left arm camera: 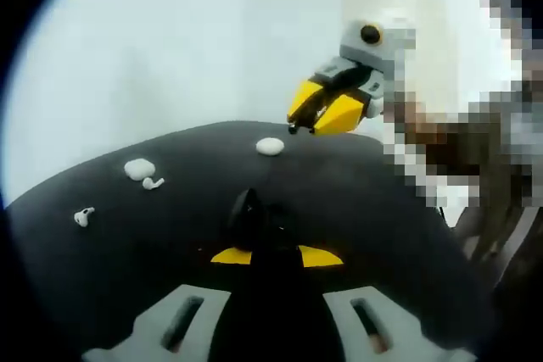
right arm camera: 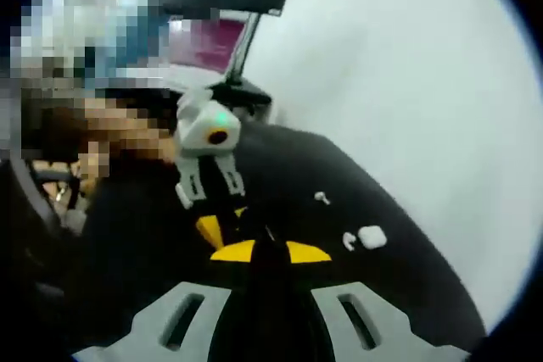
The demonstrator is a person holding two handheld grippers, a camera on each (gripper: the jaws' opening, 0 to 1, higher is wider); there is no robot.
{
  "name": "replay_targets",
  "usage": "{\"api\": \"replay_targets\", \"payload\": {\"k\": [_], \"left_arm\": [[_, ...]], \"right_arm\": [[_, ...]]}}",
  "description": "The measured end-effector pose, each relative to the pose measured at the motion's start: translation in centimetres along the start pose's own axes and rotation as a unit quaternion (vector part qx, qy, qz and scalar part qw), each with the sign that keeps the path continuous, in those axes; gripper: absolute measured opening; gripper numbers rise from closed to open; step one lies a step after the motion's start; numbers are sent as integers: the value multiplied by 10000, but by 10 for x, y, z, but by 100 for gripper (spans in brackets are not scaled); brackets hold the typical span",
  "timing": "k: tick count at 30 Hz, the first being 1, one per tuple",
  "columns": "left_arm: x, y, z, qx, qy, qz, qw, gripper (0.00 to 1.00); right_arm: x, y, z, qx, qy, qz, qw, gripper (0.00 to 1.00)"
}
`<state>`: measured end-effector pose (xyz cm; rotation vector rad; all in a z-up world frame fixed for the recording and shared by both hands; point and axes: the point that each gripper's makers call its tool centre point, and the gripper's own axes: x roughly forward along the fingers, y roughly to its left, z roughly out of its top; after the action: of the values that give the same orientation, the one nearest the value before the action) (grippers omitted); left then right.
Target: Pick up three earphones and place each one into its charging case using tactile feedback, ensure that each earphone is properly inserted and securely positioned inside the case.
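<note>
In the left gripper view, the left gripper [left arm camera: 276,253], its yellow-tipped jaws clenched together on nothing visible, points across a round black tabletop [left arm camera: 356,201]. At ten o'clock lie a white oval charging case [left arm camera: 139,169], a white earphone [left arm camera: 153,182] touching it, and a second loose earphone [left arm camera: 82,217] well apart. Another white case [left arm camera: 270,147] sits at twelve o'clock, just under the right gripper [left arm camera: 316,118]; whether its jaws are released I cannot tell.

In the right gripper view, the right gripper [right arm camera: 270,249] meets the left one at eleven o'clock. A case [right arm camera: 372,236] and earphone [right arm camera: 349,242] lie at two o'clock.
</note>
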<state>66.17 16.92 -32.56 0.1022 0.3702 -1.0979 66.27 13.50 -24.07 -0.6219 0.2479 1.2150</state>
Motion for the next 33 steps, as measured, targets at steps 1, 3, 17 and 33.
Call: {"api": "replay_targets", "payload": {"k": [1,3,17,33], "left_arm": [[0,0,0,-7,0,1,10000,14],[1,0,0,4,-6,16,10000,14],[2,4,0,17,-34,52,10000,14],[3,2,3,13,-50,68,10000,14]], "right_arm": [[1,-1,-1,-132,152,25,9998,14],[3,0,-2,-328,349,135,9988,14],[20,20,-3,-1953,1541,710,9660,14],[32,25,-15,-2565,2421,1266,9271,14]]}}
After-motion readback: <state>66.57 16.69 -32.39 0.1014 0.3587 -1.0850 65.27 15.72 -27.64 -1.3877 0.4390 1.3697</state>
